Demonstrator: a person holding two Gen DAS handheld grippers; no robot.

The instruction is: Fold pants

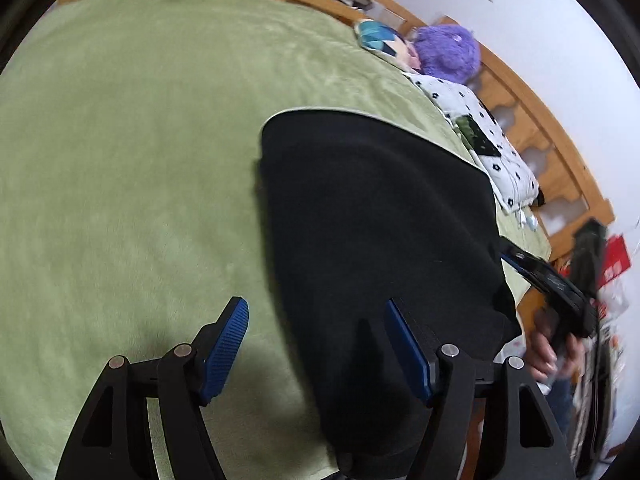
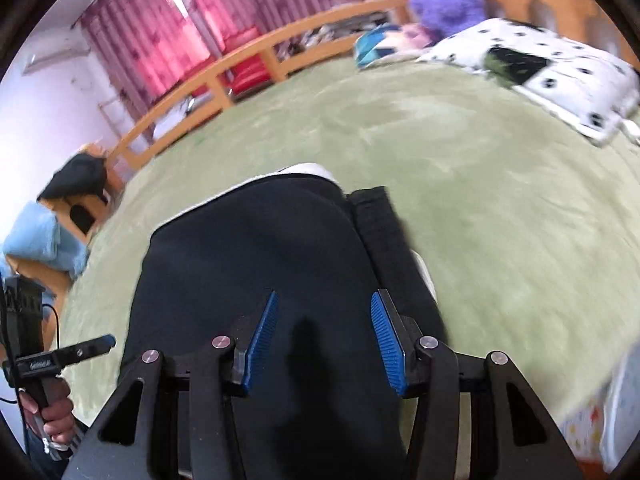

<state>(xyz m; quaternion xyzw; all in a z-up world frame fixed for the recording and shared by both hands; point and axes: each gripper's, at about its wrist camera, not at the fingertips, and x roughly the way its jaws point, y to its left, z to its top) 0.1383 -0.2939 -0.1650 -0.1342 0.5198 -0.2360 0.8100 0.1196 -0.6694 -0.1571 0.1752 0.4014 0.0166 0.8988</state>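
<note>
Green bedspread [image 2: 480, 200], black pants [image 2: 256, 260] folded flat

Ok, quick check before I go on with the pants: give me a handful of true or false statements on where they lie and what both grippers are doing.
1. The black pants lie on a green blanket. True.
2. The left gripper is clamped on the pants. False: its jaws stand open, with nothing pinched between them.
3. The right gripper hangs open over the pants. True.
4. A purple plush toy sits near the headboard. True.
5. The pants are draped over the spotted pillow. False: they lie apart from it, on the blanket.
</note>
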